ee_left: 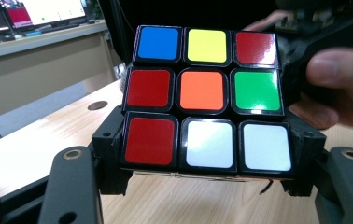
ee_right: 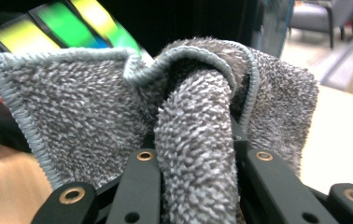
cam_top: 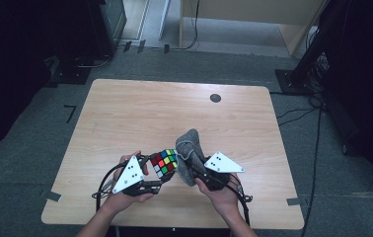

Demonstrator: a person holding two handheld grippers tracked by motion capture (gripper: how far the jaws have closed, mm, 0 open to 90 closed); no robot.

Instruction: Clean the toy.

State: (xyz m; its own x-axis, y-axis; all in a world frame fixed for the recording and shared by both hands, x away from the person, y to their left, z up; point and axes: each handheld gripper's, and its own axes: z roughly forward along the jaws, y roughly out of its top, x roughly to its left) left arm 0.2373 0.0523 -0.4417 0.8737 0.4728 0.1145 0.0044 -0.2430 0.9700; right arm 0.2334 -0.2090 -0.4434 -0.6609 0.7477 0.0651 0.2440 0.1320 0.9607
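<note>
A folded grey terry cloth (ee_right: 198, 154) is pinched between the black jaws of the right gripper (ee_right: 196, 163), its loose upper part standing above them. Just beside it, a scrambled puzzle cube of coloured stickers in a black frame (ee_left: 205, 98) is clamped across its lower layer by the left gripper (ee_left: 202, 175). Both are held above the light wooden table (cam_top: 140, 113), near the middle of its near edge, with the cloth (cam_top: 190, 153) touching or almost touching the cube (cam_top: 165, 163) on its right side. The step in hand is judged to be wiping the cube. For the next move, the cloth should be pressed against a face and drawn across it while the cube is kept steady.
</note>
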